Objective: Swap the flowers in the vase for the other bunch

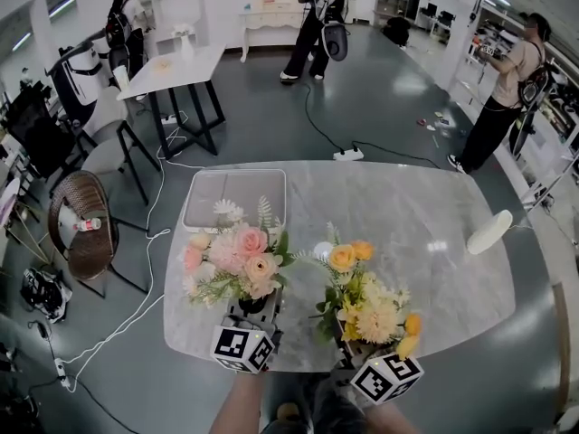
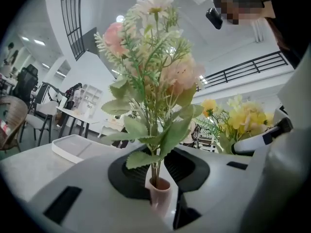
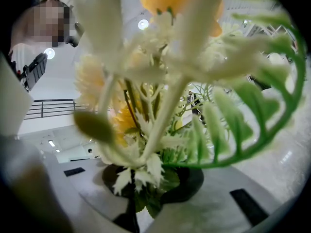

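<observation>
— What is the left gripper (image 1: pixel 251 309) doing?
— Its jaws are clamping the pale pink tube (image 2: pixel 160 192) at the foot of the pink bunch (image 1: pixel 233 257), holding it upright over the marble table's (image 1: pixel 425 242) near edge.
— And the right gripper (image 1: pixel 349 351)?
— It is pinching the stems of the yellow bunch (image 1: pixel 366 301), just beside, with a narrow gap showing between the bunches.
— Where is room lying open?
— Bare marble is running out to the right edge. A tray (image 1: pixel 210 197) is occupying the far left corner. A small white round thing (image 1: pixel 323 250) is sitting behind the gap.
</observation>
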